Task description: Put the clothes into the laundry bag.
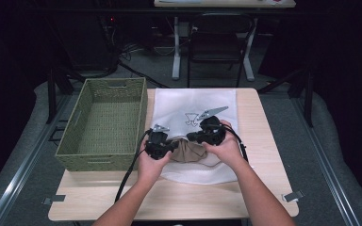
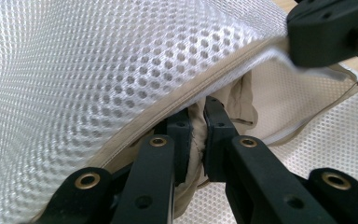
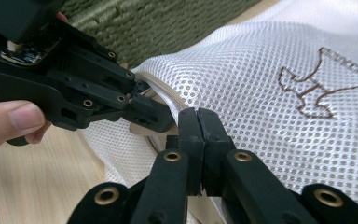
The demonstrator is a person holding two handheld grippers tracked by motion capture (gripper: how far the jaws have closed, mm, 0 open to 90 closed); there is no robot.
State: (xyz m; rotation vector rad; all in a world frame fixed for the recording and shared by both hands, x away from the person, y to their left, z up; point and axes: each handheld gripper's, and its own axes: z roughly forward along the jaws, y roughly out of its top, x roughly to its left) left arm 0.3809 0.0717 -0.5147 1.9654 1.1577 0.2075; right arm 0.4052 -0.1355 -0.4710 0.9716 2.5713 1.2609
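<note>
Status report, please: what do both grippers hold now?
Left gripper shut on beige cloth inside mesh bag. Right gripper shut on bag's opening edge, holding it up. Green basket beside, nothing in the way.

No words or numbers can be read; the white mesh bag (image 3: 279, 88) bears only a brown stitched emblem (image 3: 314, 91).

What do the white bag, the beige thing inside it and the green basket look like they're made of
White bag: likely synthetic mesh, judging by its regular round holes, with beige woven edging. Beige cloth: soft matte fabric, probably cotton, creased between the left gripper's jaws. Green basket: woven fibre, maybe paper rope or seagrass, matte.
</note>
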